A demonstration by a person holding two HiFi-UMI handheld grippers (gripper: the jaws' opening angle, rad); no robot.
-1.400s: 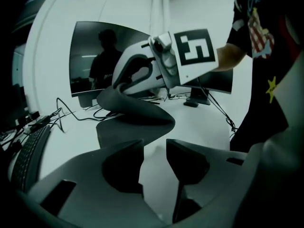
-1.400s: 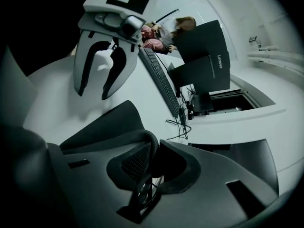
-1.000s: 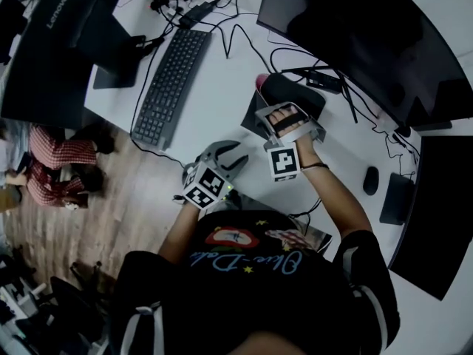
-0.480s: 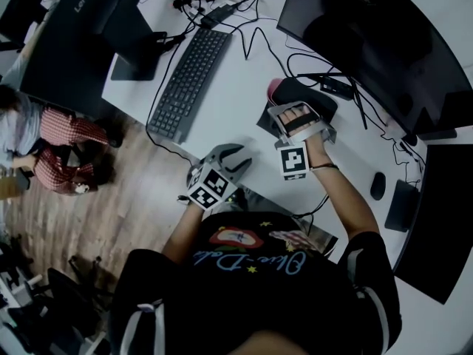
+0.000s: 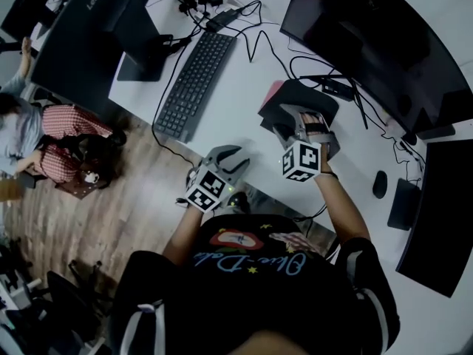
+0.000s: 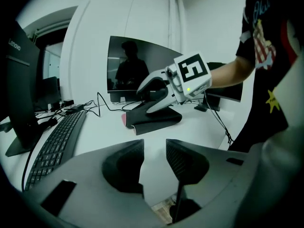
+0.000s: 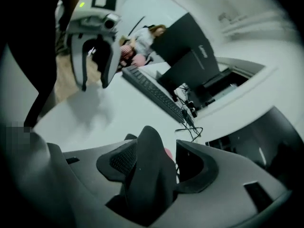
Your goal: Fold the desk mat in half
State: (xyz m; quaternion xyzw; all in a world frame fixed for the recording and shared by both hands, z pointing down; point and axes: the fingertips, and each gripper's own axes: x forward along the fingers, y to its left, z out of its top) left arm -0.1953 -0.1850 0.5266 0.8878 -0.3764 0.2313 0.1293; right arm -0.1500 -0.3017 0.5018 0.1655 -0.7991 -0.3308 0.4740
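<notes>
Toward one o'clock, the right gripper (image 5: 285, 123) had rolled, jaws just opening wide around the desk mat (image 5: 295, 95); the left gripper (image 5: 238, 157) kept narrow, empty jaws.

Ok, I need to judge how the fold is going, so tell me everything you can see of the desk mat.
The desk mat is black on top, with a pink underside showing at one edge, and looks soft and floppy. It lies doubled over on the white desk. One raised fold stands between the jaws of the right gripper, which have just been opening and now stand wide about it.
</notes>
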